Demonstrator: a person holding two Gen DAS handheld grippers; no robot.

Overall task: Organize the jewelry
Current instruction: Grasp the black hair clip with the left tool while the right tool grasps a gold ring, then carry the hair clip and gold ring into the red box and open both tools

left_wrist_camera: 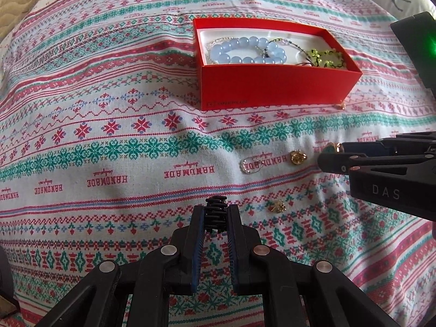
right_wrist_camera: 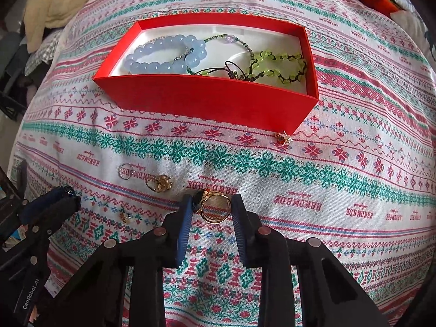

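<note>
Two jaws of the right gripper (right_wrist_camera: 209,207) stand on either side of a gold ring (right_wrist_camera: 215,207) lying on the patterned cloth (right_wrist_camera: 340,179); the left pad seems to meet the ring's dark stone, the right pad sits just beside the band, so the grip looks barely made, if made at all. From the ring, at about ten o'clock, lie another gold ring (right_wrist_camera: 159,184) and a clear beaded ring (right_wrist_camera: 126,170); a small gold earring (right_wrist_camera: 125,217) sits at nine o'clock, and a gold stud (right_wrist_camera: 283,138) at one o'clock, just beside the red box (right_wrist_camera: 207,102). The box, at twelve o'clock, already has a blue bead bracelet (right_wrist_camera: 166,54) and a green bead bracelet (right_wrist_camera: 275,65) in it. The left gripper (left_wrist_camera: 215,215) is clenched on a black hair clip (left_wrist_camera: 216,214), held low over the cloth. The step in hand looks like picking up the ring. Next, I'd guess, the jaws must pinch it firmly, lift it clear of the cloth and carry it over the box's near wall; a thin round band could easily slip or roll.
</note>
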